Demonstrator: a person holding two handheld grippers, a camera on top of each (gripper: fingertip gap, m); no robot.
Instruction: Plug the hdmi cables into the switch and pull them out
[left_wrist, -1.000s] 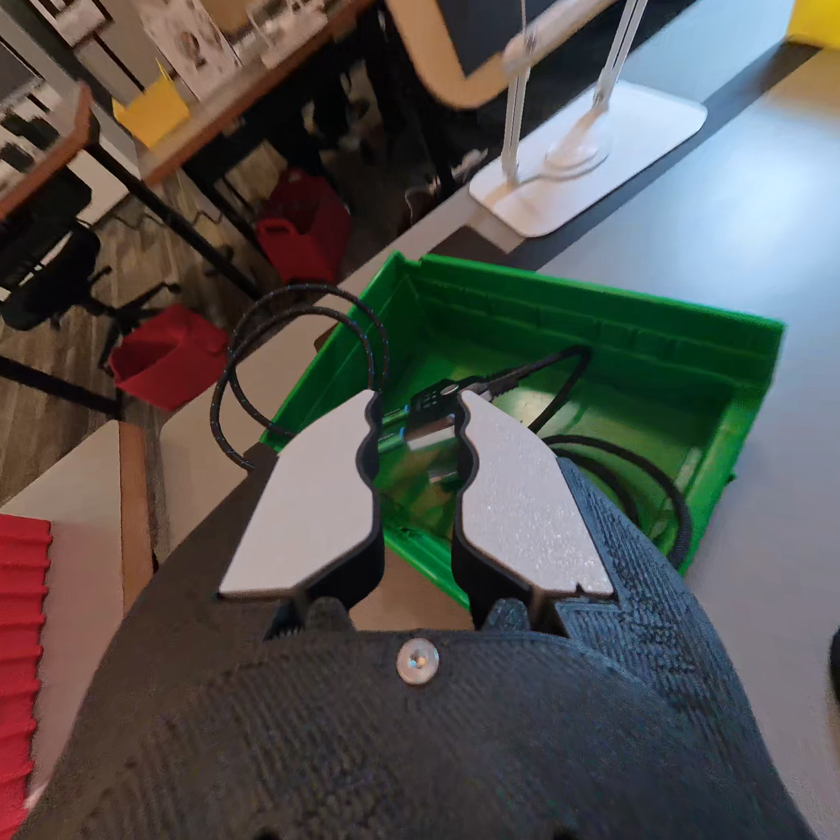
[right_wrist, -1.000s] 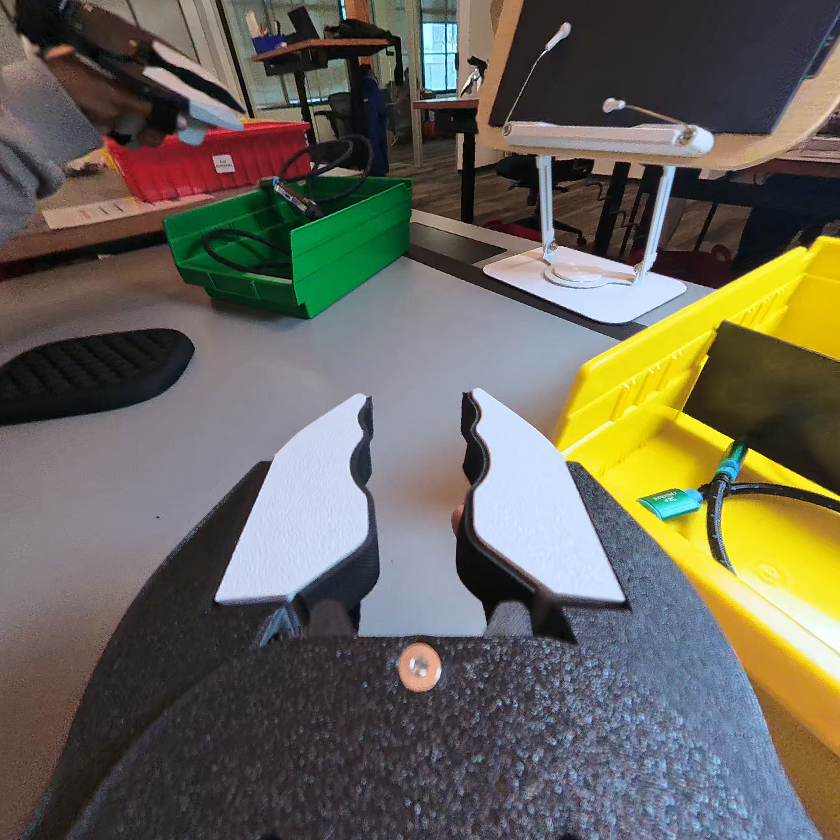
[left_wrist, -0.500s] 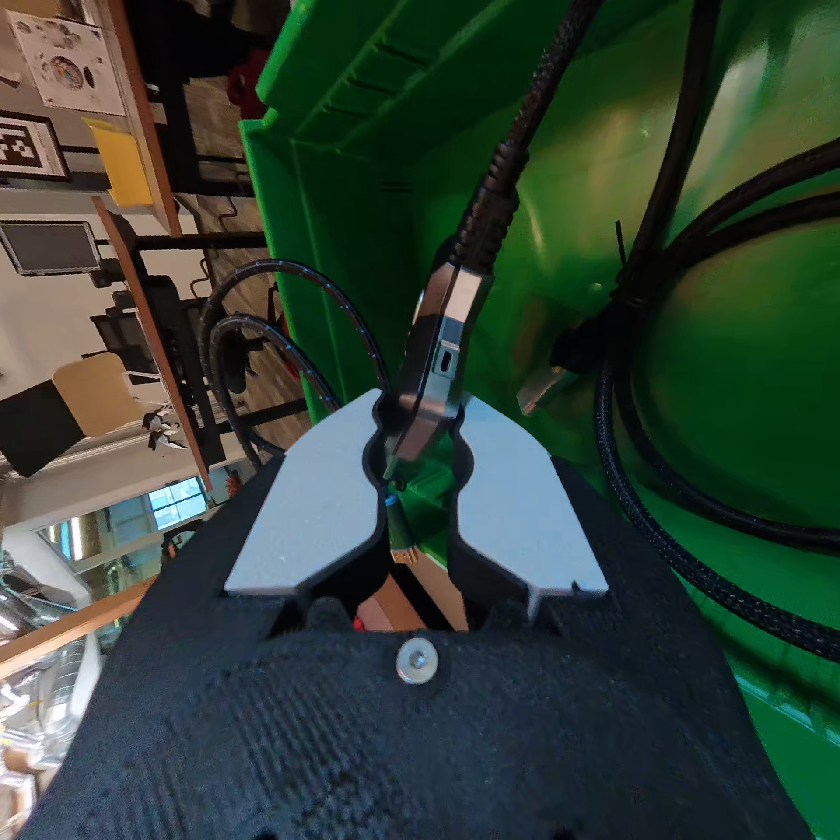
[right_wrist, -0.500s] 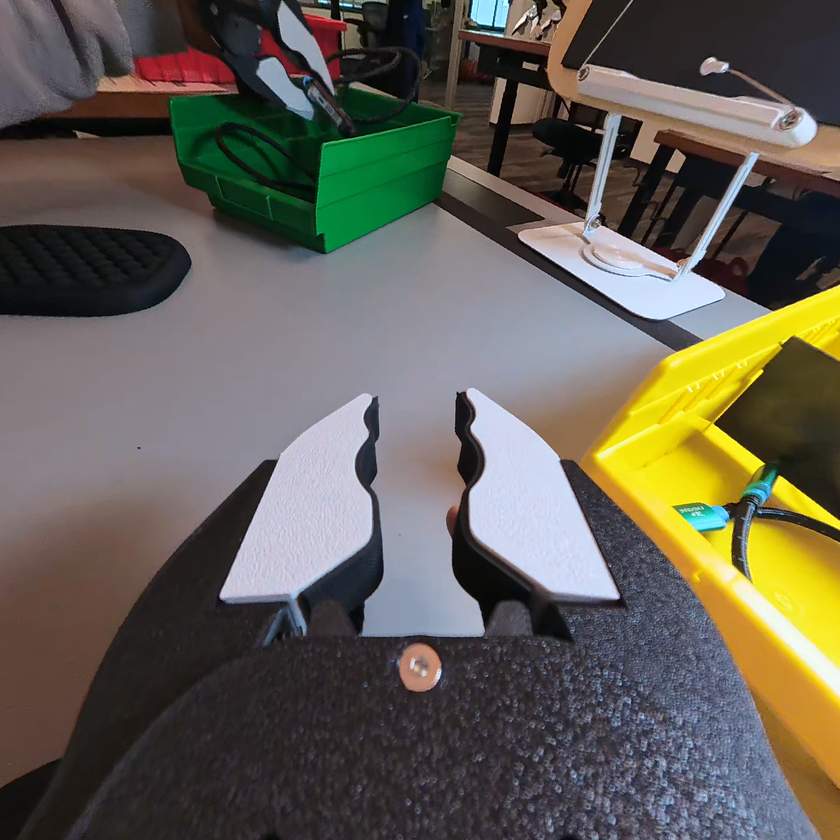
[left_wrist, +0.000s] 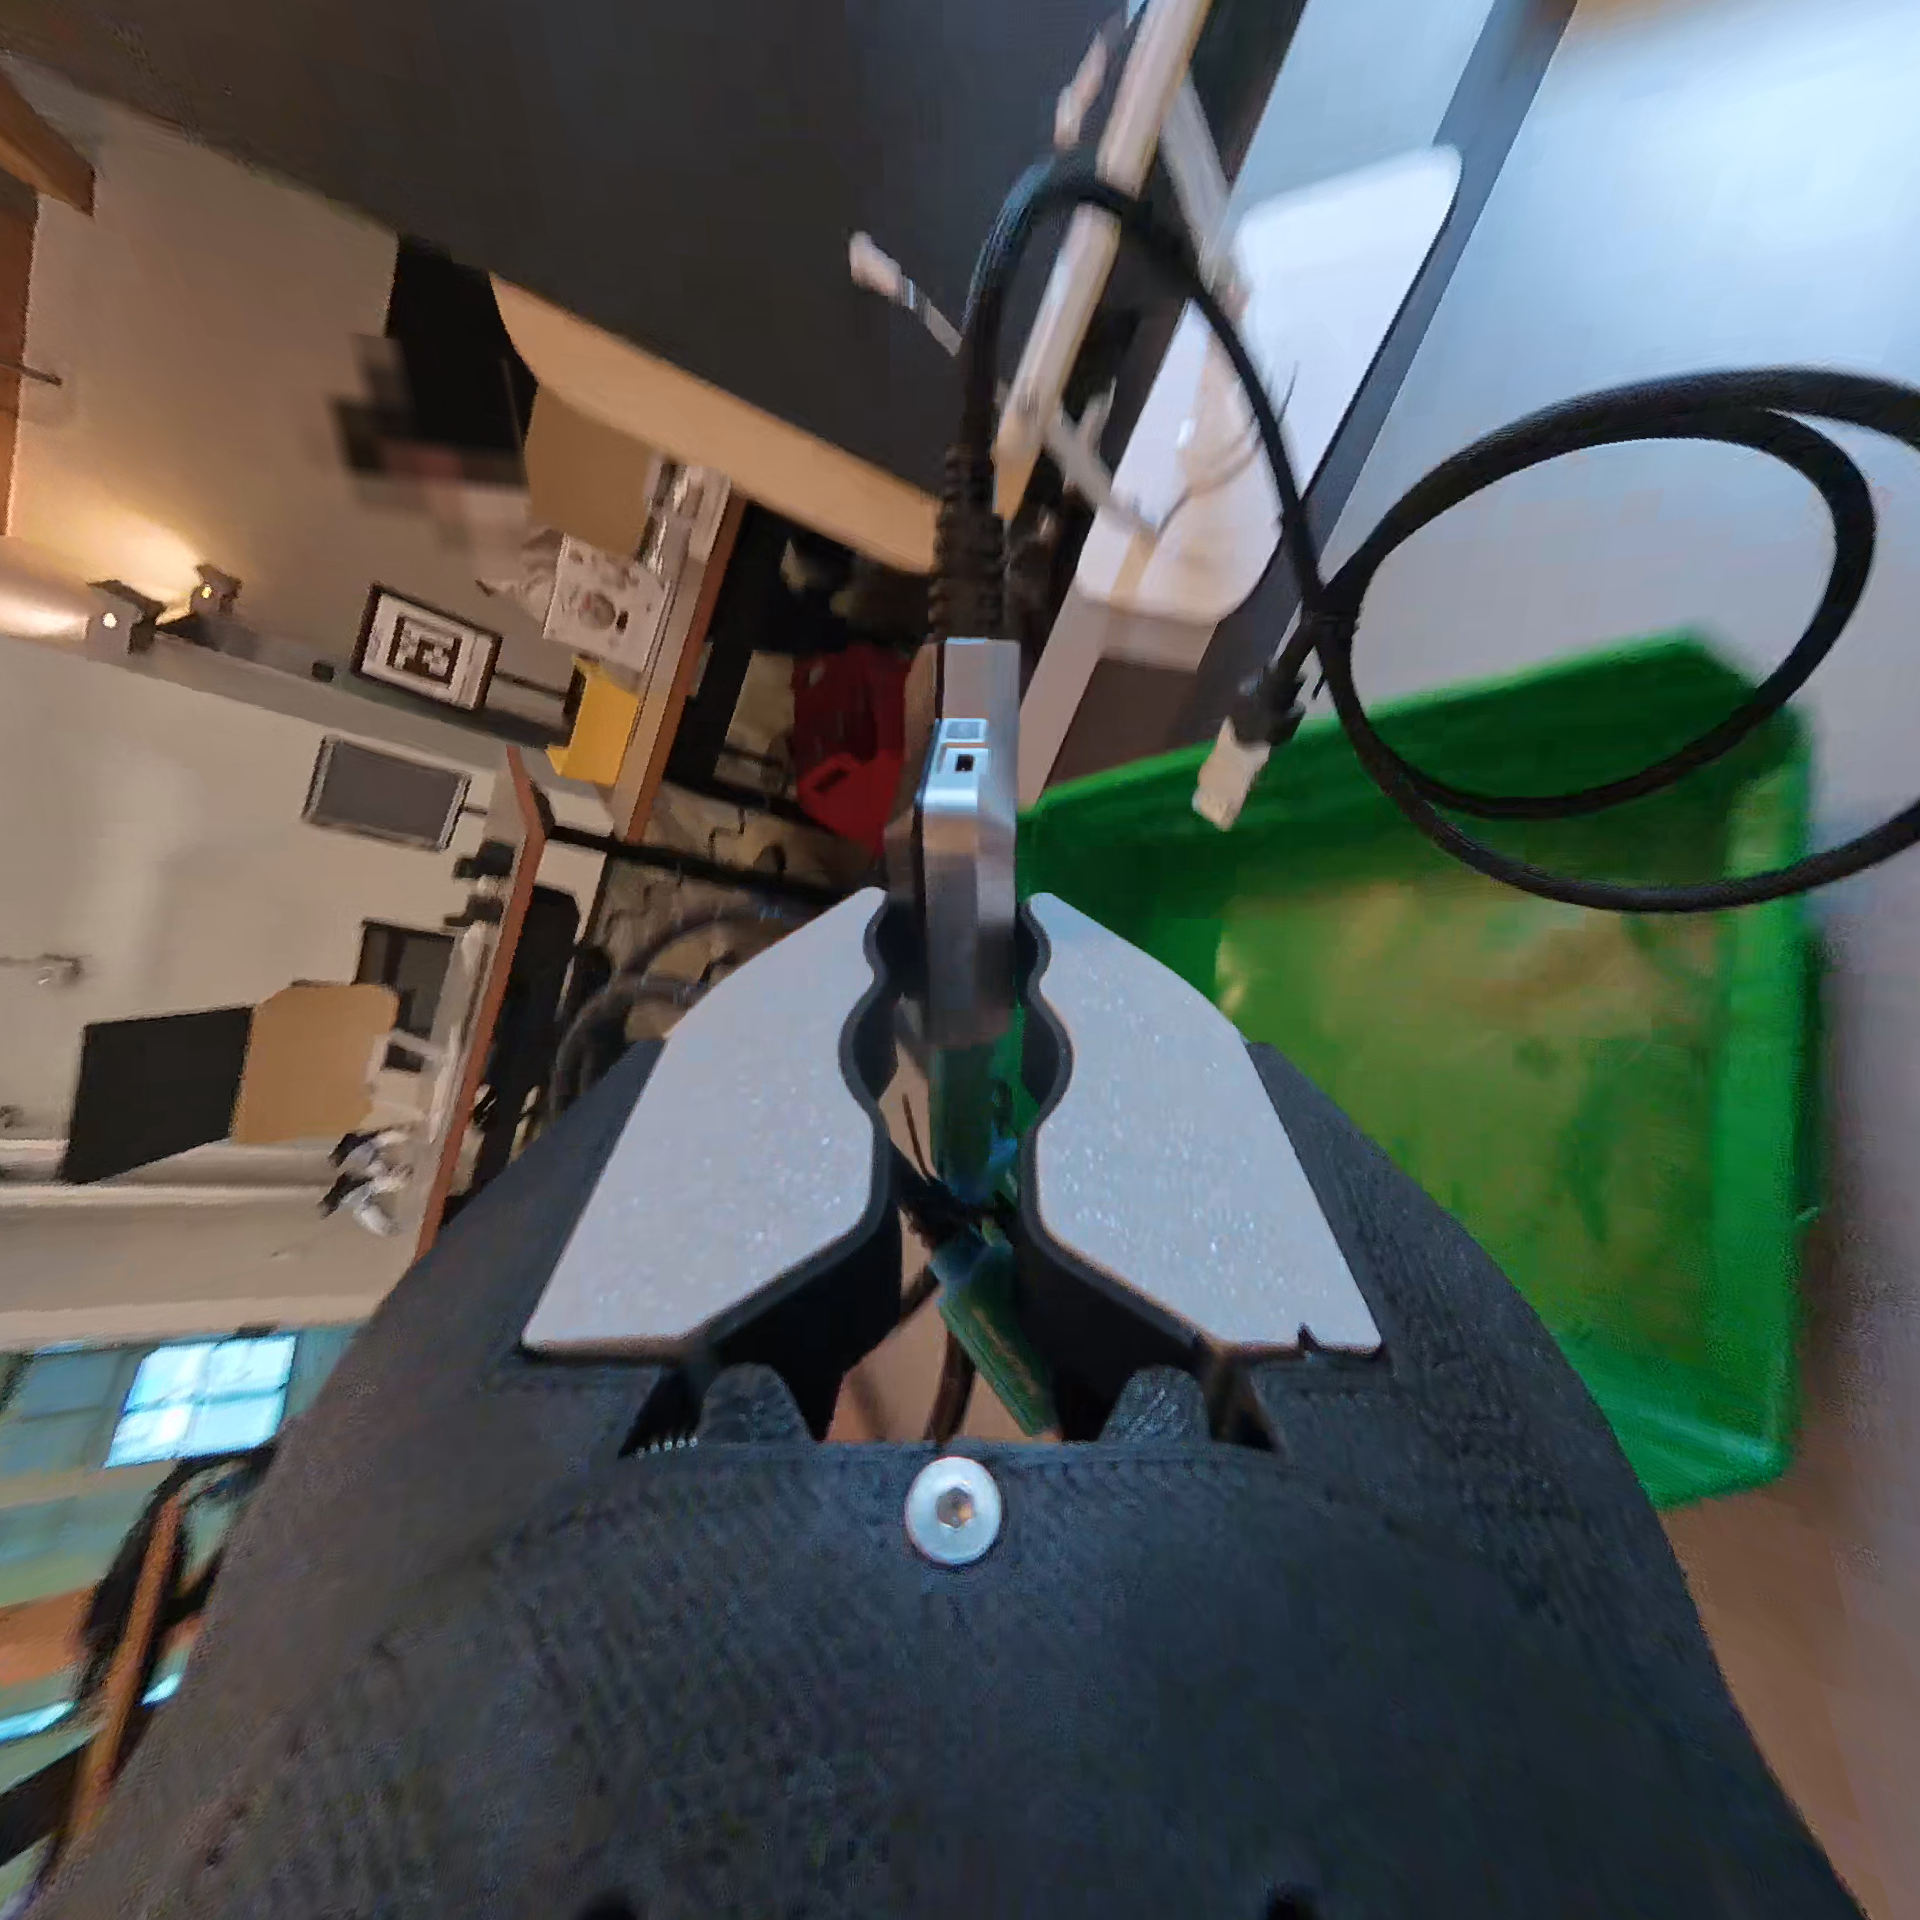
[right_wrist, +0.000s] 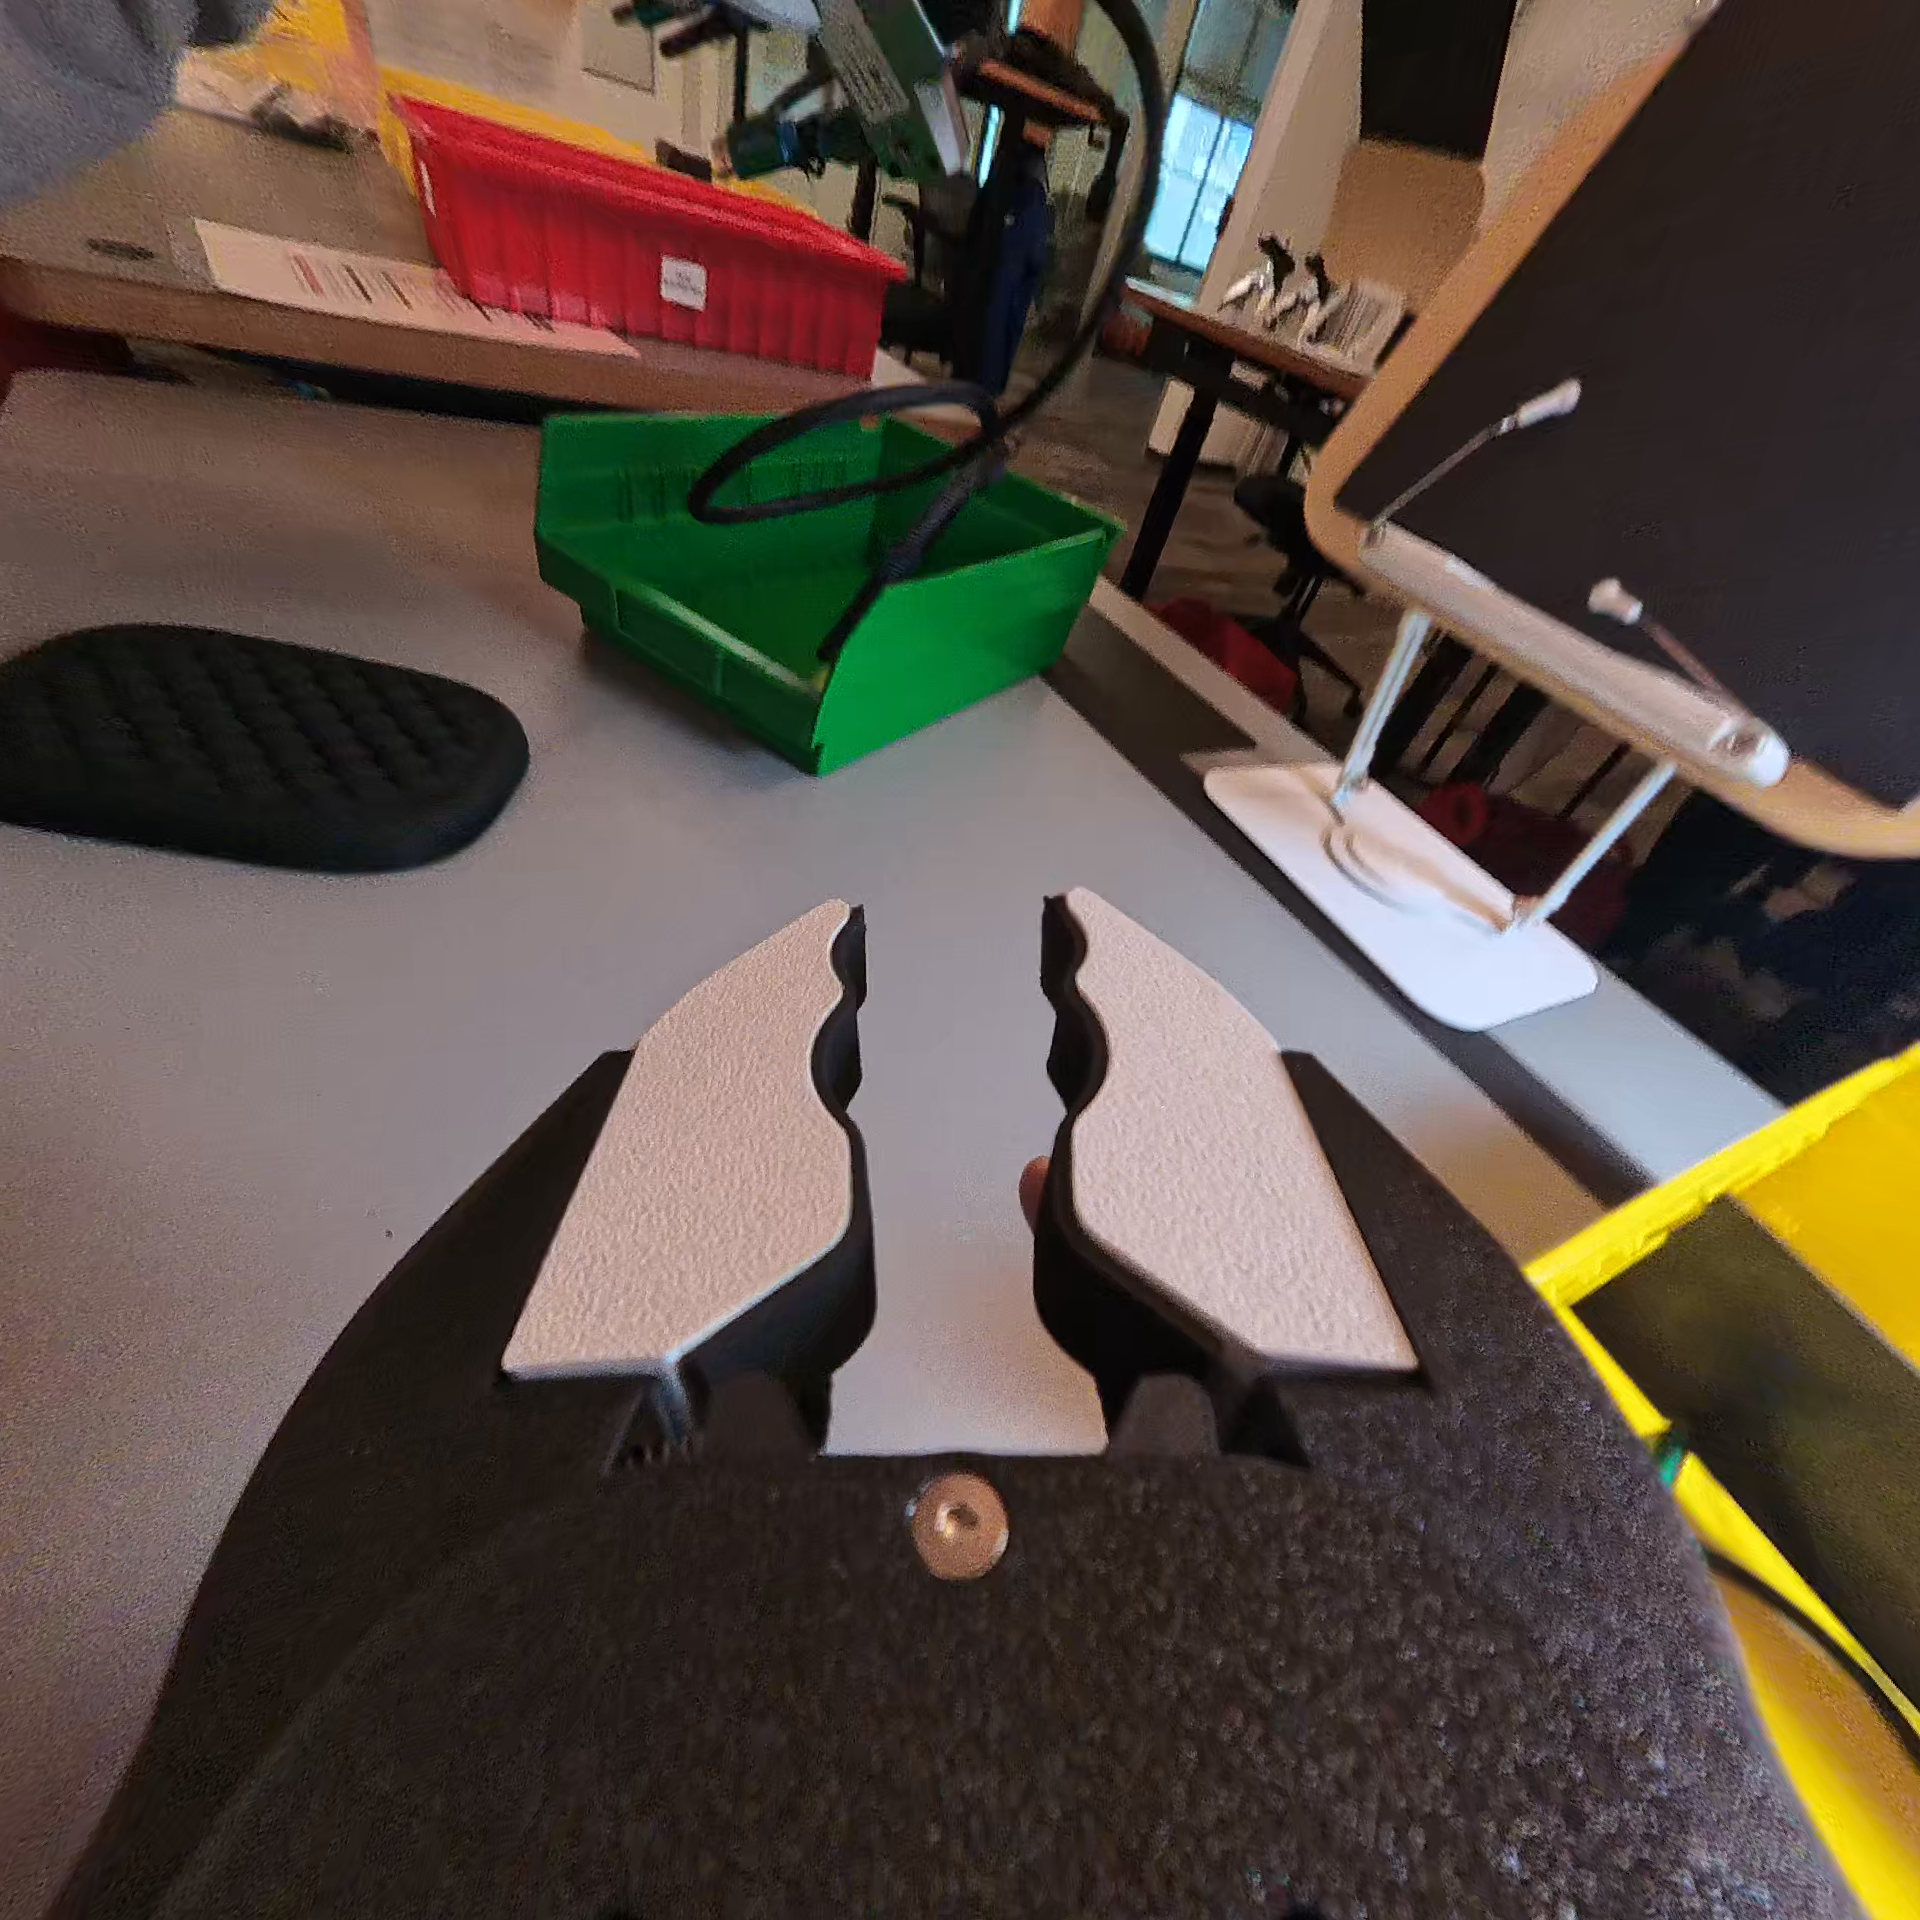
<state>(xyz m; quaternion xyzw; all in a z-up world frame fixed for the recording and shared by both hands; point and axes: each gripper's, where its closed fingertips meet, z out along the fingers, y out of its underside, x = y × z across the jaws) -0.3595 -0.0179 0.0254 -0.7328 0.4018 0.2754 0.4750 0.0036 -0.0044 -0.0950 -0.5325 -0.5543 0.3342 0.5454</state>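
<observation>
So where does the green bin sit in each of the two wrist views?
Left wrist view: the green bin fills the right middle, blurred, beyond the closed jaws.
Right wrist view: it sits on the grey table, upper centre, left of the white stand.
Shared landmark: the black cable loop hanging above the bin.

Light: bright, even indoor light; daylight from far windows (right_wrist: 1205, 166).
Blur: left wrist view smeared, green bin (left_wrist: 1507, 1039) soft.
Focus: right wrist view sharper.
Distortion: wide-angle bending at edges.
</observation>
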